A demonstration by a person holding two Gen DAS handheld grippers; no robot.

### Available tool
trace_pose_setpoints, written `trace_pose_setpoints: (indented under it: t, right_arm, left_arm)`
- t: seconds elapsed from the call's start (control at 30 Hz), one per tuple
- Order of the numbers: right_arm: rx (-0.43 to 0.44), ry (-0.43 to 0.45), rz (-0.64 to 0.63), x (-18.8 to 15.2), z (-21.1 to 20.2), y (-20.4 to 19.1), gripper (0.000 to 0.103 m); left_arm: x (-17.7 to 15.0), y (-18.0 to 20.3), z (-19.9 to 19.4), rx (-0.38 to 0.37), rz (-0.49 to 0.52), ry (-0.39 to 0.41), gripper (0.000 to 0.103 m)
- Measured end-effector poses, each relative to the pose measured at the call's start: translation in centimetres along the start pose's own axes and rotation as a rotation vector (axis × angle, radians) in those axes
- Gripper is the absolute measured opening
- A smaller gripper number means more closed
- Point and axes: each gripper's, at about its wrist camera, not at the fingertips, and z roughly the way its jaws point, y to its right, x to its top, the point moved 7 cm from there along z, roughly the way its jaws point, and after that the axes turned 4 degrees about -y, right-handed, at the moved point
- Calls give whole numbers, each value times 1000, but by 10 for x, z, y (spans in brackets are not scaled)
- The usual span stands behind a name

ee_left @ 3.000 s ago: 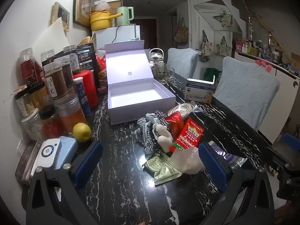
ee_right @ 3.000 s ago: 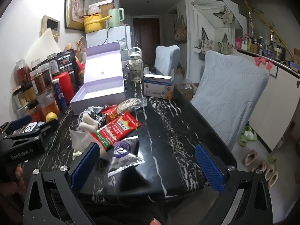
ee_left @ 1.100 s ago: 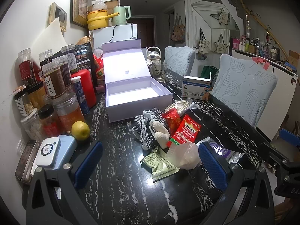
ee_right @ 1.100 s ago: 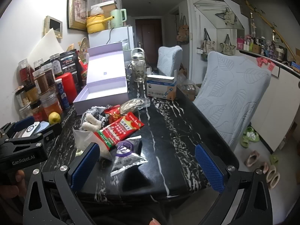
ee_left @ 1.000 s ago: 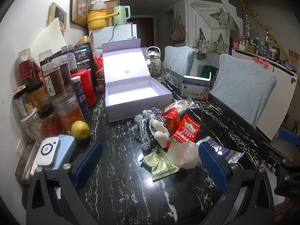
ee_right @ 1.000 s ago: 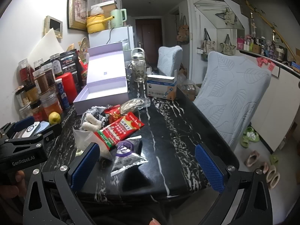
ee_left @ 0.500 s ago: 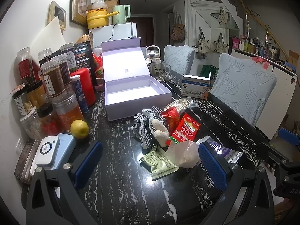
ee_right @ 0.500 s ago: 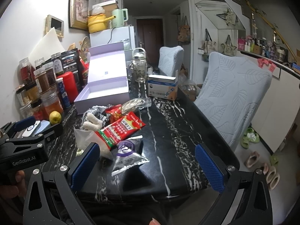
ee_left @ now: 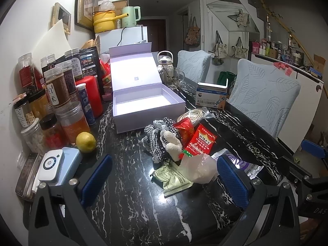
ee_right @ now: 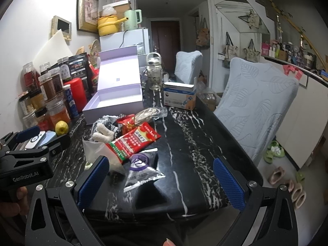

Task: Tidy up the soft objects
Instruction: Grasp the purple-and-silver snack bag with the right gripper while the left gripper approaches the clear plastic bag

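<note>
A lemon [ee_left: 86,142] sits on the black marbled worktop [ee_left: 127,194] beside clear jars [ee_left: 70,121] and a red canister [ee_left: 92,96]. Two pale blue chairs [ee_left: 264,100] stand along the far edge.

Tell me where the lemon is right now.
In the left wrist view the lemon sits on the black table's left side, in front of the jars and beside the light-blue device.

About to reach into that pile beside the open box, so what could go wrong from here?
1. The plush toy lies tangled in checkered cloth; lifting one may drag the red packet along.
2. The lemon could roll if bumped.
3. The purple packet sits near the table edge and may slide off.
</note>
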Motion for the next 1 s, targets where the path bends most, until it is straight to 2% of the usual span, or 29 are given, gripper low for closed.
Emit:
trace_pose_setpoints:
  t: [0.3,0.5,0.8,1.0]
  right_arm:
    - [4,-2,-1,-1,2,0,103]
    - [48,0,-15,-5,11,-4,103]
    - [89,-46,-49,-19,50,-14,103]
    - [83,-75,-77,-19,77,-18,103]
  left_arm:
    - [-3,1,2,-7,0,-7,103]
    - [-13,-4,16,-17,-15,-47,103]
    - [-34,-17,41,0,-39,-111,103]
    - [-44,-27,51,3,-61,-144,103]
